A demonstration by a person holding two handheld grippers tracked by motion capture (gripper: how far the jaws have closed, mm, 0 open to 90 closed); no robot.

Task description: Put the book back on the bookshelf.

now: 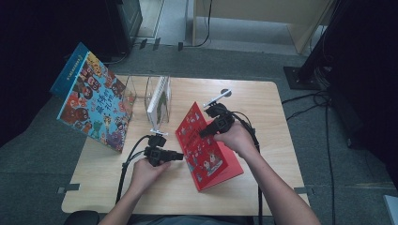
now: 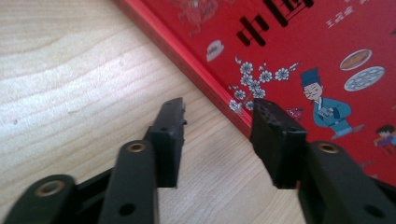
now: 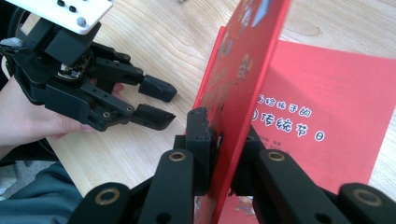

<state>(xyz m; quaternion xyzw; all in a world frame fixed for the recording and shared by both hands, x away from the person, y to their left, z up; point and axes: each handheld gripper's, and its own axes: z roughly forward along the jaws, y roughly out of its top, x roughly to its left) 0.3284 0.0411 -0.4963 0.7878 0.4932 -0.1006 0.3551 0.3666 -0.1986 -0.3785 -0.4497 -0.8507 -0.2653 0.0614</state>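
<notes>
A red picture book point(image 1: 206, 150) lies on the wooden table point(image 1: 263, 108) with its front cover raised. My right gripper point(image 1: 202, 132) is shut on that cover; in the right gripper view the cover point(image 3: 243, 70) stands on edge between the pads of my right gripper point(image 3: 224, 126), above the red first page point(image 3: 322, 116). My left gripper point(image 1: 180, 155) is open just left of the book, with nothing in it. In the left gripper view my left gripper point(image 2: 217, 112) points at the book's point(image 2: 303, 46) lower edge. The right gripper view also has the left gripper point(image 3: 156, 102), open.
A large colourful book point(image 1: 94, 103) leans upright at the table's left rear. A clear stand point(image 1: 158, 98) holding a thin book sits behind the grippers. Cables trail from both grippers, and bare wood lies at the front and right of the table.
</notes>
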